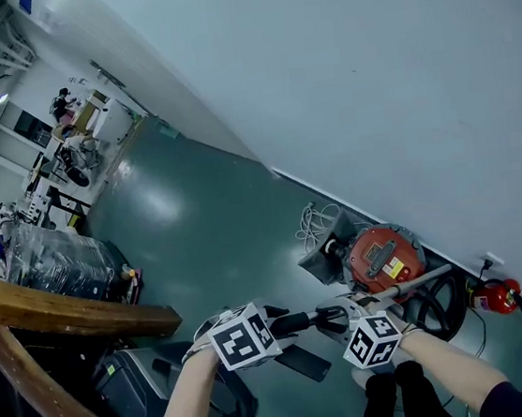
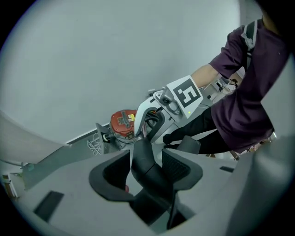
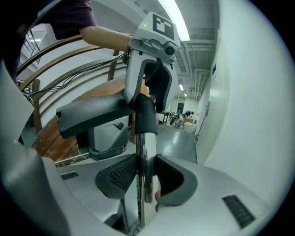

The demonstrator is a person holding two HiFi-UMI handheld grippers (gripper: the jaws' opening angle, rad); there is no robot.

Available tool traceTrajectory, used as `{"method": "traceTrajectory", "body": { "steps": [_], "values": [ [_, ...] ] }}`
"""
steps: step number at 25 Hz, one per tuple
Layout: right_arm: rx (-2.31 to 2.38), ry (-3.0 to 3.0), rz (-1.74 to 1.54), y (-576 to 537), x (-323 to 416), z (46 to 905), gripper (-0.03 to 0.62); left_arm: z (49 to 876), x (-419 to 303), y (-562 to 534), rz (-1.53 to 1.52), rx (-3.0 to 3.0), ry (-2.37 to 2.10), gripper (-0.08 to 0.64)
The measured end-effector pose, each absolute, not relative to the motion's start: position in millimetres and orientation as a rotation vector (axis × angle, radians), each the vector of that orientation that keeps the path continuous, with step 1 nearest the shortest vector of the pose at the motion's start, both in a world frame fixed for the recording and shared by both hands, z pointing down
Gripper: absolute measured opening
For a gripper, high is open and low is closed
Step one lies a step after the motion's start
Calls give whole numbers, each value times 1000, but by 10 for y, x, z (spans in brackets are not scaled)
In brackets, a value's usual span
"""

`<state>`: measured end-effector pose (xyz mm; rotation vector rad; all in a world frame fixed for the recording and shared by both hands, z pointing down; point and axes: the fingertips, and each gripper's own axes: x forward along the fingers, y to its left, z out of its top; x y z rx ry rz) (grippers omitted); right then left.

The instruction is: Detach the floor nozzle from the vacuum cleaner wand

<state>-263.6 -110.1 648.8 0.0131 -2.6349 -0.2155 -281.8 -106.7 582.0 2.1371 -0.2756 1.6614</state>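
My right gripper (image 3: 145,175) has its fingers (image 3: 120,174) clamped on the chrome wand (image 3: 142,147), which runs back to the red canister (image 1: 381,259). The floor nozzle (image 3: 92,115) sits on the wand's other end, up off the floor (image 1: 207,228), near that canister. On the left gripper (image 2: 146,169) the fingers (image 2: 177,167) stand apart, with the nozzle's black neck (image 2: 140,159) between them, unpinched. If I pull before they bite, they'll skate off. If the polished tube slips on the right, the freed nozzle may drop.
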Motion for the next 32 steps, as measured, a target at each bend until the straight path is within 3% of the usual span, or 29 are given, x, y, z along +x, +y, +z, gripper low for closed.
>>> {"method": "traceTrajectory", "body": {
  "steps": [17,26,32],
  "values": [
    [29,-2630,-224,-1105,-2640,6514,143,6215,-2746,-1052,1857,1958,-164,205],
    [38,-2643,-194,-1152,-2626,6475,141,6118,-2616,-1178,1681,1985,-224,181],
    [27,-2628,-171,-1177,-2599,6448,142,6105,-2709,-1158,1955,2003,-253,178]
  ]
}}
